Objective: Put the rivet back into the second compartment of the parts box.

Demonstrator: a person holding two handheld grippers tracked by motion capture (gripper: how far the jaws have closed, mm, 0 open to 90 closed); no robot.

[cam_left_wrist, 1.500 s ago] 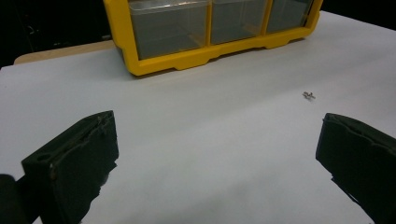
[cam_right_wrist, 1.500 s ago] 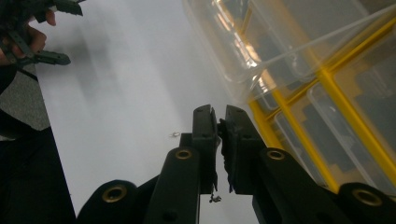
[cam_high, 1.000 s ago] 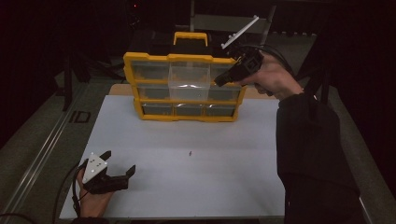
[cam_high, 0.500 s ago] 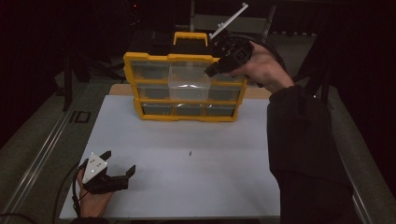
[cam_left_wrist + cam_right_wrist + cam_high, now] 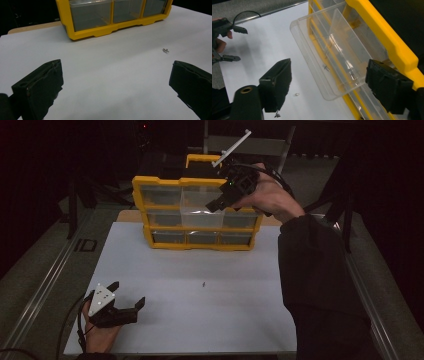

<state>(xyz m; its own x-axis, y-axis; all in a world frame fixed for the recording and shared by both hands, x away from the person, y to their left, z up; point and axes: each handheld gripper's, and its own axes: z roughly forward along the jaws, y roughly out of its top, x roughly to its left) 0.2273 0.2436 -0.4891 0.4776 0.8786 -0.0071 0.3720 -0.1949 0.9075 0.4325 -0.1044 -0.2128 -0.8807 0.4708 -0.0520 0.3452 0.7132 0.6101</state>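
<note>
Right claw (image 5: 216,206) just sprang wide over the pulled-out clear drawer (image 5: 332,57), gripping nothing.

Looks like a dim lab or workshop bench: white tabletop sheet (image 5: 200,290), metal rail (image 5: 40,290), yellow plastic small-parts drawer cabinet (image 5: 197,212).

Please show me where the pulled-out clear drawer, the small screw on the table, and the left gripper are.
clear drawer (image 5: 329,57): right gripper view, on its transparent floor.
small screw (image 5: 165,50): left gripper view, on its middle.
left gripper (image 5: 126,294): high view, midway between its open fingertips.
</note>
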